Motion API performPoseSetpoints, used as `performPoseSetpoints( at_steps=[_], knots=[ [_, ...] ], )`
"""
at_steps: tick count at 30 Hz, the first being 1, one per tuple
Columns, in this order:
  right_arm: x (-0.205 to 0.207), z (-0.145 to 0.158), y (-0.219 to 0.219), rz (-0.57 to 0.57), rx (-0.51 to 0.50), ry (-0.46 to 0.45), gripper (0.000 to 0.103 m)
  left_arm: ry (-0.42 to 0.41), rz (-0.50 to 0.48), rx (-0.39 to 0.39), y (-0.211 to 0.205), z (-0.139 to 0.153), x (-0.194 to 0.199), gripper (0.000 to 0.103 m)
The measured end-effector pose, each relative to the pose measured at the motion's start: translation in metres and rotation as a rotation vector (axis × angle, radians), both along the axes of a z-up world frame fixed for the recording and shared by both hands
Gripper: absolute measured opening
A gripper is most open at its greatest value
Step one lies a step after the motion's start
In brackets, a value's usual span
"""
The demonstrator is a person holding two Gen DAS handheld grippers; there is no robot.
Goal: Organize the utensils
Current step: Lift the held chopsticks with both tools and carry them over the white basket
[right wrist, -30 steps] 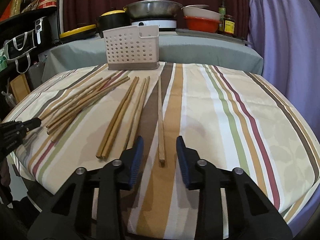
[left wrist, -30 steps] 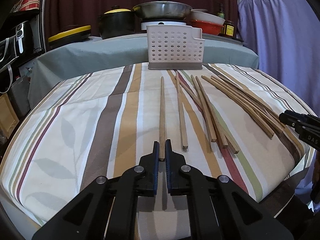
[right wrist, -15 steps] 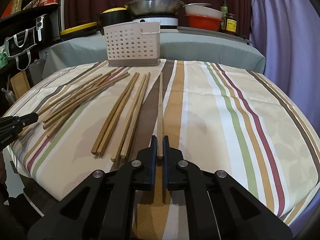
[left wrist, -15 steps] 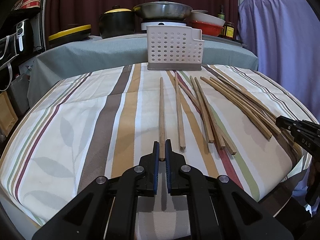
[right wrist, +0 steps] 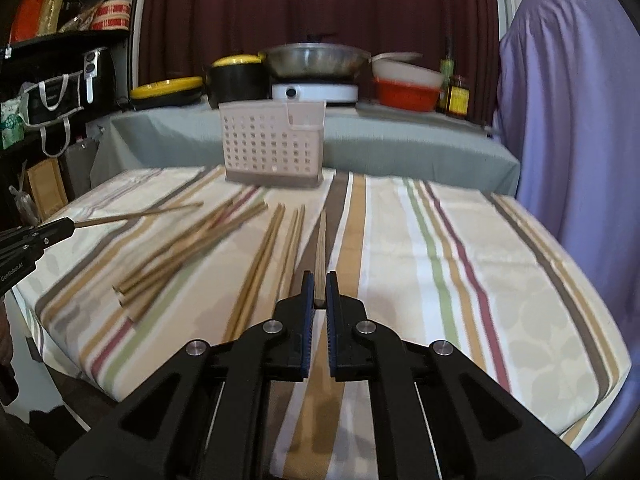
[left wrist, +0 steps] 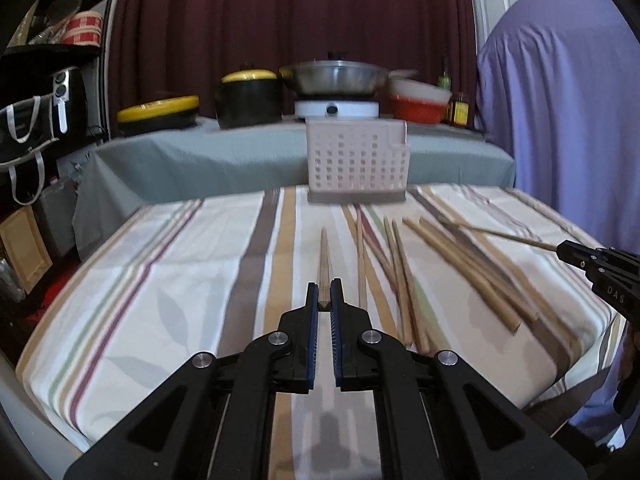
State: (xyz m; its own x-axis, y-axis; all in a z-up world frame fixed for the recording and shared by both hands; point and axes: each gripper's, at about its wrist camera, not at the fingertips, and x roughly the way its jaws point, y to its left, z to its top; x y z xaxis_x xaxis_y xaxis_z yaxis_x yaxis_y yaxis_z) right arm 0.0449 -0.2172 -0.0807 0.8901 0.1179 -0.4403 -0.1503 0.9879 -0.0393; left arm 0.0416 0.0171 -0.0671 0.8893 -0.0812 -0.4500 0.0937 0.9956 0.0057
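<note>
A: Since each claw has a chopstick pinched by its blunt end, what does the left view give?

B: The left claw (left wrist: 325,298) is clamped on a chopstick (left wrist: 324,258), which runs straight ahead, tip aimed at the caddy (left wrist: 356,162). At the right edge of that view the right claw (left wrist: 568,250) shows too, its own stick (left wrist: 500,234) slanting out over the pile (left wrist: 460,268).

A: Why hold them at the butt end?

B: My guess: so the thin tip goes first into the caddy. It stands at the far edge of the desk (left wrist: 180,280), upright, open on top.

A: And the right view?

B: The same picture mirrored. The right claw (right wrist: 319,290) is shut on its chopstick (right wrist: 321,248), and the left claw (right wrist: 60,226) comes in from the left edge with the other stick (right wrist: 140,214). The rest (right wrist: 192,252) lie loose on the cloth, fanned out near the caddy (right wrist: 272,148).

A: Materials?

B: The chopsticks look like plain wood or bamboo, long, squared at the butt, tapering. The caddy is pale plastic, boxy, pierced with rows of holes, on a darker base. The cloth is woven, striped, with faint leaf prints. The claws are black with blue ribbed pads.
</note>
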Motion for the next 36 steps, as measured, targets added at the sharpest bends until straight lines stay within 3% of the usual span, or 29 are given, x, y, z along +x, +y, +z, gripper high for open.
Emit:
performPoseSetpoints(
  at_steps=[18,36],
  knots=[
    [-0.004,0.082,0.002,0.030,0.010,-0.216,0.006,-0.247,0.036,-0.005,0.010,0.089,-0.009,0.007],
    [0.065,0.115,-0.001,0.033,0.049,-0.264,0.006,-0.243,0.034,-0.045,0.018,0.115,0.041,0.007]
  ],
)
